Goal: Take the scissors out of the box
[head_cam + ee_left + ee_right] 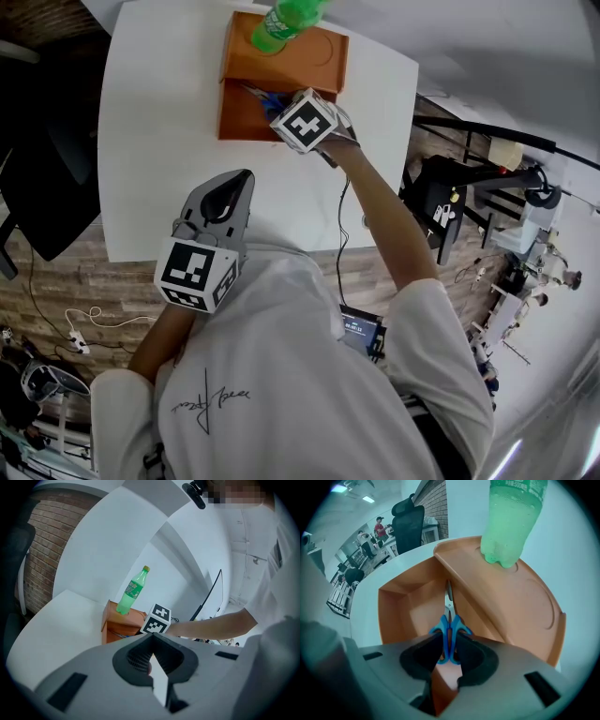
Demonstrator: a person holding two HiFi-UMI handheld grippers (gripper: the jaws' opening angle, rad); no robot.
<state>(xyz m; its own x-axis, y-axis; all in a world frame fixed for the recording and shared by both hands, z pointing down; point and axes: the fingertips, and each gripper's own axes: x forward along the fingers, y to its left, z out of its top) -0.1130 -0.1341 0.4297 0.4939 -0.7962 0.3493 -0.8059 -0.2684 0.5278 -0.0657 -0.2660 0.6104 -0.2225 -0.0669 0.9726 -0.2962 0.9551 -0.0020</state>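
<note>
An orange box (396, 604) lies open on the white table (159, 141), its lid (511, 597) raised beside it. Blue-handled scissors (450, 629) stand on edge inside the box, blades pointing away. My right gripper (450, 641) points steeply down into the box, and its pads press on the blue handles from both sides. From the head view its marker cube (305, 122) hides the jaws, and only a bit of the blue scissors (265, 97) shows. My left gripper (228, 192) hovers at the table's near edge, its tips together and holding nothing.
A green soda bottle (511, 522) stands upright on the box lid, close above the scissors. A black office chair (47, 178) sits left of the table. Cables and equipment (469, 197) crowd the floor to the right.
</note>
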